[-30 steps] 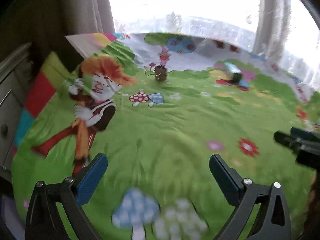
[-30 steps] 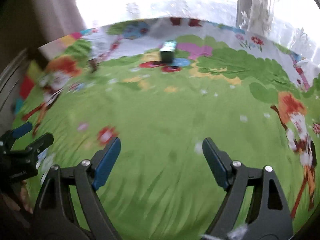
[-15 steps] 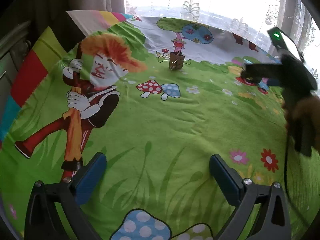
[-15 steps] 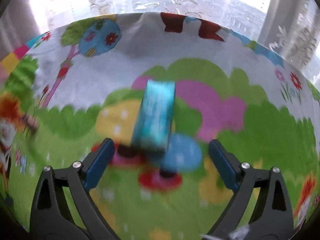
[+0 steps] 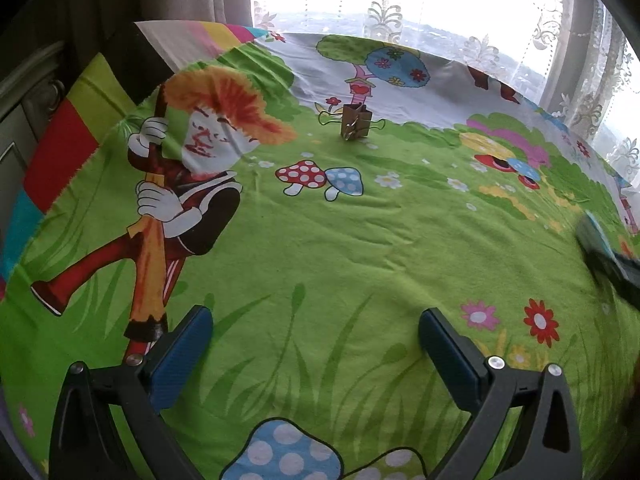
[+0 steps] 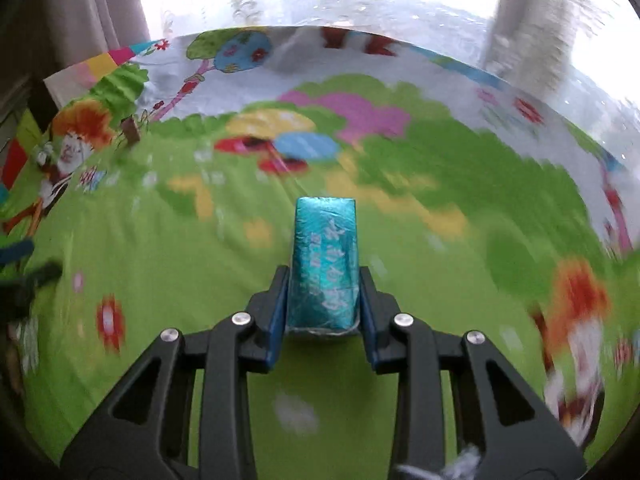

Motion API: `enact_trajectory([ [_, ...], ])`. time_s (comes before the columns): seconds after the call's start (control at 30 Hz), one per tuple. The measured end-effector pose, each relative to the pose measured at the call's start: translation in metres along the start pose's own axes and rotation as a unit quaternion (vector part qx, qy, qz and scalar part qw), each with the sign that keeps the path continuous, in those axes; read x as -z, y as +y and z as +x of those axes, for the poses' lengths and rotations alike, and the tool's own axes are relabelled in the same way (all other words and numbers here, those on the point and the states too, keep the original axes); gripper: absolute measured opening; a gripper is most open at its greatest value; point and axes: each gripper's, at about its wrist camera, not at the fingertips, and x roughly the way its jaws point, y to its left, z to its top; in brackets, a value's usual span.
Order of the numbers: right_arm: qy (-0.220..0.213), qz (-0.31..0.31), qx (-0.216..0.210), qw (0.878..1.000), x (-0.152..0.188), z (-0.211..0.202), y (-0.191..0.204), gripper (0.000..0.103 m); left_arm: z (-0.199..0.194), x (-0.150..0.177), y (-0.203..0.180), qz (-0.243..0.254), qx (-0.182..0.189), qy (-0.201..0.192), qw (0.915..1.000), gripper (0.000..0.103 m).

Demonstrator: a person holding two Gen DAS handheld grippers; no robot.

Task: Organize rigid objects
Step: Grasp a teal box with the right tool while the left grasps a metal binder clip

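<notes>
The teal box (image 6: 325, 264) is a small rectangular block wrapped in shiny blue-green foil with pale lettering running along its upper face. It is held off the bedsheet, long axis pointing away from the camera, its near end pinched on both sides. Its foil wrapping looks slightly crinkled at the near edge.

The binder clip (image 5: 354, 122) is brown-gold with wire handles, standing upright on the sheet near the far edge, on the printed tree trunk. In the right wrist view it is only a small dark blur (image 6: 131, 131) at far left, well apart from the box.
</notes>
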Motion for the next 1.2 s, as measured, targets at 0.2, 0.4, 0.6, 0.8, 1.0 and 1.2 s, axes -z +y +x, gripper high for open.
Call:
enact_trajectory([
  [0.2, -0.005, -0.003, 0.014, 1.000, 0.010, -0.012, 0.003, 0.037, 0.032, -0.041, -0.014, 0.058, 0.039, 0.021, 0.9974, 0.103],
  [0.4, -0.005, 0.006, 0.008, 1.000, 0.011, -0.013, -0.002, 0.037, 0.093, -0.123, -0.027, 0.118, 0.071, 0.052, 0.9892, 0.103],
  [0.6, -0.005, 0.006, 0.010, 1.000, 0.012, -0.013, -0.001, 0.037, 0.108, -0.145, -0.041, 0.161, 0.103, 0.053, 0.9802, 0.087],
  [0.8, -0.005, 0.008, 0.009, 1.000, 0.012, -0.013, -0.002, 0.037, 0.036, -0.068, -0.063, 0.159, 0.135, 0.024, 0.9777, 0.032],
  [1.0, -0.005, 0.007, 0.010, 1.000, 0.012, -0.013, -0.002, 0.037, -0.023, 0.010, -0.074, 0.081, 0.146, 0.008, 0.9860, 0.033],
  [1.2, -0.005, 0.007, 0.010, 1.000, 0.012, -0.013, -0.002, 0.037, -0.023, 0.005, -0.079, 0.079, 0.138, 0.003, 0.9872, 0.063],
])
